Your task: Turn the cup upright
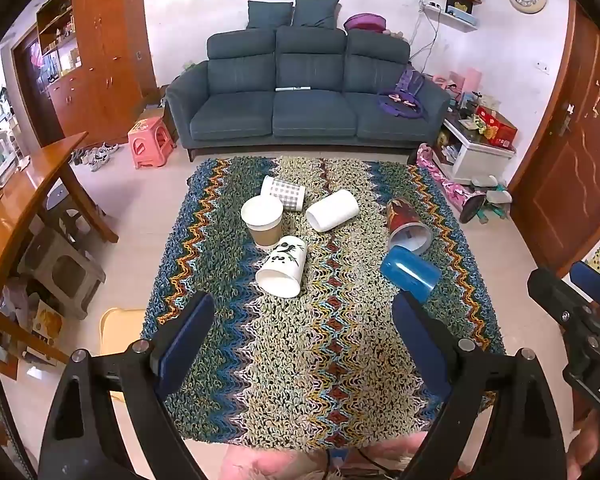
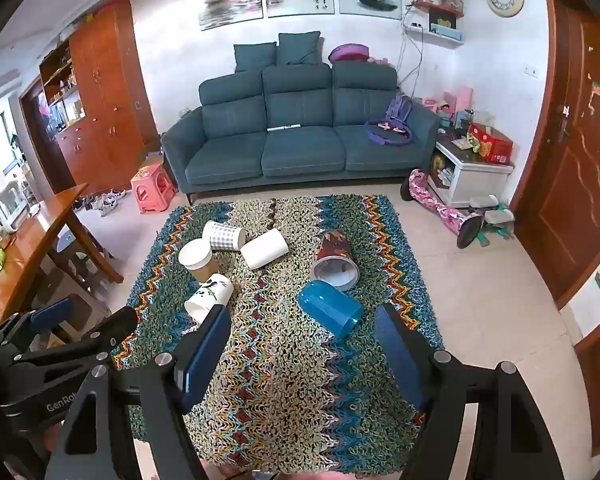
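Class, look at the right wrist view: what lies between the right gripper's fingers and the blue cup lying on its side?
Only bare patterned rug. In the right wrist view the right gripper is open above it, and the blue cup lies just ahead, untouched.

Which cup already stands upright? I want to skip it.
The brown-sleeved paper cup, rim up on the rug. The five others lie on their sides.

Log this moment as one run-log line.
left gripper: open, empty | right gripper: open, empty | blue plastic cup: on its side on shaggy rug | brown paper cup: upright
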`<state>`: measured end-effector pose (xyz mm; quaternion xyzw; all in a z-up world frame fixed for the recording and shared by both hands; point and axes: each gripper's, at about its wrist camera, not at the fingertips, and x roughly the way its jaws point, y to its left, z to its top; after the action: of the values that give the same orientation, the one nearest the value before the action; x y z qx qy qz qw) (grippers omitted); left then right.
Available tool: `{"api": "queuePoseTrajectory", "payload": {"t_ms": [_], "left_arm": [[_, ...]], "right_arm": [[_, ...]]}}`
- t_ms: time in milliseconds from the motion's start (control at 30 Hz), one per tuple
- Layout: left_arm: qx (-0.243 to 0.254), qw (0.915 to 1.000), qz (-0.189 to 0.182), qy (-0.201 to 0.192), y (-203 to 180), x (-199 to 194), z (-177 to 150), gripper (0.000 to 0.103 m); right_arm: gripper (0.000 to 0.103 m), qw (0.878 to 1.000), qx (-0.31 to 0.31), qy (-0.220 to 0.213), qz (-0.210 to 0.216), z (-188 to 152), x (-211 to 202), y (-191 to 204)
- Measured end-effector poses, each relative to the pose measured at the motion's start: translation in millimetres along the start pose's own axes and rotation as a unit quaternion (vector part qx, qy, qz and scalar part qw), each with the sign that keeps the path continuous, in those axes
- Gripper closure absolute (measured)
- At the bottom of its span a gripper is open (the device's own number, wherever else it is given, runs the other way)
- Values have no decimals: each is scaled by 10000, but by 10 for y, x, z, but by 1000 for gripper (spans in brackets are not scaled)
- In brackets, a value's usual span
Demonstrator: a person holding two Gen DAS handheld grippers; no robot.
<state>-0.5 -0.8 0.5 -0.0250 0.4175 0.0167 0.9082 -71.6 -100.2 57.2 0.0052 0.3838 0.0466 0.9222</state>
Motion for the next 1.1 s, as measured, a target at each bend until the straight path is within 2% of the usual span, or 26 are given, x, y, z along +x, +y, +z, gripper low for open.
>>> {"api": "queuePoseTrajectory", "payload": {"t_ms": [767, 900, 1100], "left_arm": [[-8, 10000, -17, 85, 7, 6, 1, 11], [6, 9999, -5, 109, 80, 58, -149, 11], [56, 9999, 15, 134, -7, 135, -123, 11]], "right_arm": [[28, 9999, 46, 91, 131, -48, 75, 3], [28, 9997, 47, 158, 171, -61, 111, -28], [28, 9996, 56, 181, 186, -75, 138, -44]]}}
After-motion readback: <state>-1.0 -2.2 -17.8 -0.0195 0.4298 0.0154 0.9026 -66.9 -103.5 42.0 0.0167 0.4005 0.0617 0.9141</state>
